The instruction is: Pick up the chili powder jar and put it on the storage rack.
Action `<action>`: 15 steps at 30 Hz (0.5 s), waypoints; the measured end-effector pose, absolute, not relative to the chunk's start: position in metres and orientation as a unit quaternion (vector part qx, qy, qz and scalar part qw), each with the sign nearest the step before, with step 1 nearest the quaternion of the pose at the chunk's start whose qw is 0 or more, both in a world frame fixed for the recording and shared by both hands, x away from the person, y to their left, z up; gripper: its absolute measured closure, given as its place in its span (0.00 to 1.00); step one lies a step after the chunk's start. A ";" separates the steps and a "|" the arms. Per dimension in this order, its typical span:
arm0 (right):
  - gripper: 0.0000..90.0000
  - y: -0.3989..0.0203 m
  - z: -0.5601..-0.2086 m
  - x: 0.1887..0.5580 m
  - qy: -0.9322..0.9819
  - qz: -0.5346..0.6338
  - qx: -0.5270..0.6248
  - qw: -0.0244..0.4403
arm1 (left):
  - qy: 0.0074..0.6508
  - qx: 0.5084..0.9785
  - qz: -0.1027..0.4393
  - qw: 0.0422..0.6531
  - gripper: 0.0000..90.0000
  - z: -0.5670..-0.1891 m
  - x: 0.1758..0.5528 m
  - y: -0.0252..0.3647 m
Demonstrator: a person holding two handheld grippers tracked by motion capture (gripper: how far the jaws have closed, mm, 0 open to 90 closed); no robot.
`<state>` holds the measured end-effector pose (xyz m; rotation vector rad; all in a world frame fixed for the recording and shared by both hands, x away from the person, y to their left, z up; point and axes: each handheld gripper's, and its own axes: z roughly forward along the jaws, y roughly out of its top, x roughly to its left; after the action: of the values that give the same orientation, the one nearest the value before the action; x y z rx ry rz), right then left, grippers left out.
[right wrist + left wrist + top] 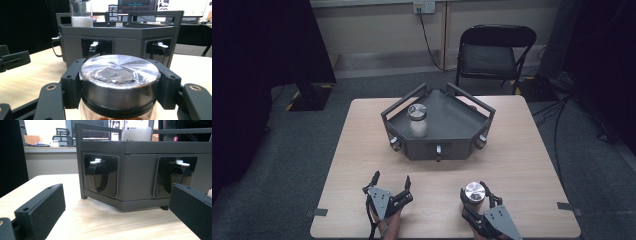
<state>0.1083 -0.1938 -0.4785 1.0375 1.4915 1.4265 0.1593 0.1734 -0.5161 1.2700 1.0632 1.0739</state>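
My right gripper (474,195) is shut on a glass jar (474,192) with a shiny metal lid (120,71), near the table's front edge at the right. Both pads (73,80) press the jar just under its lid. My left gripper (392,178) stands open at the front left with nothing between its jaws, pointing at the grey station (140,172). That dark grey angled tray station (447,117) sits mid-table. On it stands a second jar (417,119) holding white grains, with a metal lid.
The station's front faces carry recessed black latches with white tabs (96,161) (162,45). Raised rails run along its top edges (404,100). A black folding chair (492,52) stands beyond the table. Bare wood lies between the grippers and the station.
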 end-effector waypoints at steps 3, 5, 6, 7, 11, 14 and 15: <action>0.39 -0.196 -0.474 0.111 0.595 0.565 0.408 0.399 | 0.449 0.537 0.454 0.551 0.01 -0.516 0.159 0.173; 0.39 -0.197 -0.473 0.113 0.596 0.568 0.405 0.396 | 0.449 0.537 0.454 0.551 0.01 -0.516 0.159 0.173; 0.39 -0.198 -0.471 0.114 0.598 0.569 0.404 0.395 | 0.449 0.537 0.454 0.551 0.01 -0.516 0.159 0.173; 0.39 -0.198 -0.470 0.115 0.598 0.570 0.403 0.393 | 0.449 0.537 0.454 0.551 0.01 -0.516 0.159 0.173; 0.39 -0.201 -0.466 0.119 0.603 0.572 0.397 0.389 | 0.449 0.537 0.454 0.551 0.00 -0.516 0.159 0.173; 0.39 -0.202 -0.462 0.122 0.606 0.574 0.392 0.387 | 0.449 0.537 0.454 0.551 0.00 -0.516 0.159 0.173; 0.39 -0.203 -0.461 0.124 0.606 0.576 0.390 0.385 | 0.449 0.537 0.454 0.551 0.00 -0.516 0.159 0.173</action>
<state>0.1237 -0.2032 -0.4609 0.9944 1.5437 1.4672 0.1593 0.1733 -0.5160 1.2701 1.0632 1.0741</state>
